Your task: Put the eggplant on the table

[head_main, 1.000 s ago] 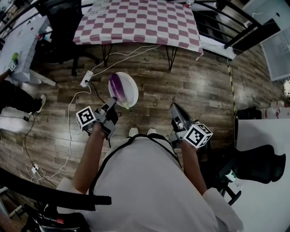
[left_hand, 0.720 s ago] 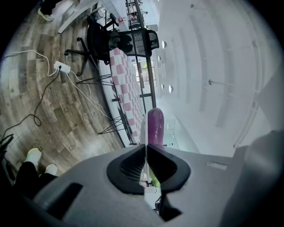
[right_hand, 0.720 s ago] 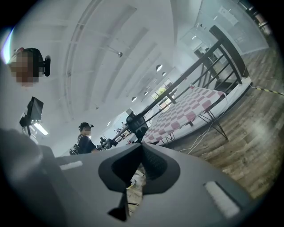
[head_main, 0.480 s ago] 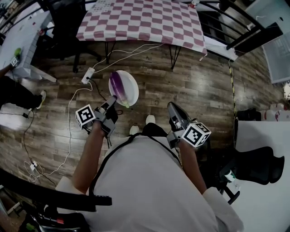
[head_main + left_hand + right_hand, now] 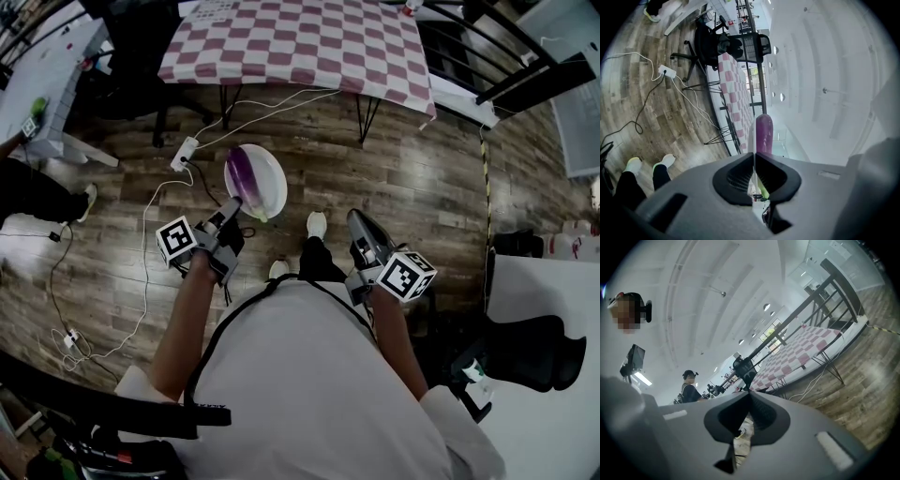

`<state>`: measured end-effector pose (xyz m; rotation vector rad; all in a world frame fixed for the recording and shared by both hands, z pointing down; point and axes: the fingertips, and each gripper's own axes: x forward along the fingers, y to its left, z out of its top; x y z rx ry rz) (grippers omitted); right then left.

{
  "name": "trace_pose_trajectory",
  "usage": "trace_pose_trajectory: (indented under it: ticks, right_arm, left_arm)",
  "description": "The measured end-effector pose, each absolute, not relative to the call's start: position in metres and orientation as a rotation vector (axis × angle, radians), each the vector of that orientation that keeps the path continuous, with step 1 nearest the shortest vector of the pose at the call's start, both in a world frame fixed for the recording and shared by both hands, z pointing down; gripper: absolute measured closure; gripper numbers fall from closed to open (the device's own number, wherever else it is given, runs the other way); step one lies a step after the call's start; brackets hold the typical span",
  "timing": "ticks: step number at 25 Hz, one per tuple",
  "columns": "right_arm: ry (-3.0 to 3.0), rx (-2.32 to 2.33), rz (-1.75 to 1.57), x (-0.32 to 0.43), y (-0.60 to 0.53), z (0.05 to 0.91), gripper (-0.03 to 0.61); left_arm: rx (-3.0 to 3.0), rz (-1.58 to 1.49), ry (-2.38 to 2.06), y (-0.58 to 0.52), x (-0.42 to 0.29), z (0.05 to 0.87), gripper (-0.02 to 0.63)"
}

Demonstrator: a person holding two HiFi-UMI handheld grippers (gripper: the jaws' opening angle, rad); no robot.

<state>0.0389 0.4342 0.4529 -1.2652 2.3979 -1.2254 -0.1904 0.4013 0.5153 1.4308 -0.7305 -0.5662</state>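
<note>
Purple eggplant (image 5: 244, 176) lengthwise toward table (image 5: 291, 42); its plate (image 5: 272, 183) in left jaws; right jaws clenched

We see a dark plank floor (image 5: 422, 187) carrying a worktop (image 5: 291, 42) draped in a checked cloth. On the floor a white power strip (image 5: 184, 154) lies near the worktop's legs, with loose white cables (image 5: 143, 281) trailing from it. A white plate (image 5: 274, 187), gripped at its rim by the left claw (image 5: 234, 206), bears the eggplant (image 5: 244, 176) lengthwise.
</note>
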Motion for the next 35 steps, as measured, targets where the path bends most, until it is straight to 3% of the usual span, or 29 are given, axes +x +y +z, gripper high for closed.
trace_pose_trajectory:
  ticks: [13, 35]
  right_arm:
    - [2.468, -1.190, -1.235, 0.064, 0.329, 0.449, 0.571]
    - [2.551, -1.046, -1.285, 0.168, 0.163, 0.456, 0.571]
  left_arm:
    - [1.436, -0.585, -0.755, 0.310, -0.154, 0.508, 0.594]
    - [1.403, -0.680, -0.815, 0.162, -0.048, 0.495, 0.594]
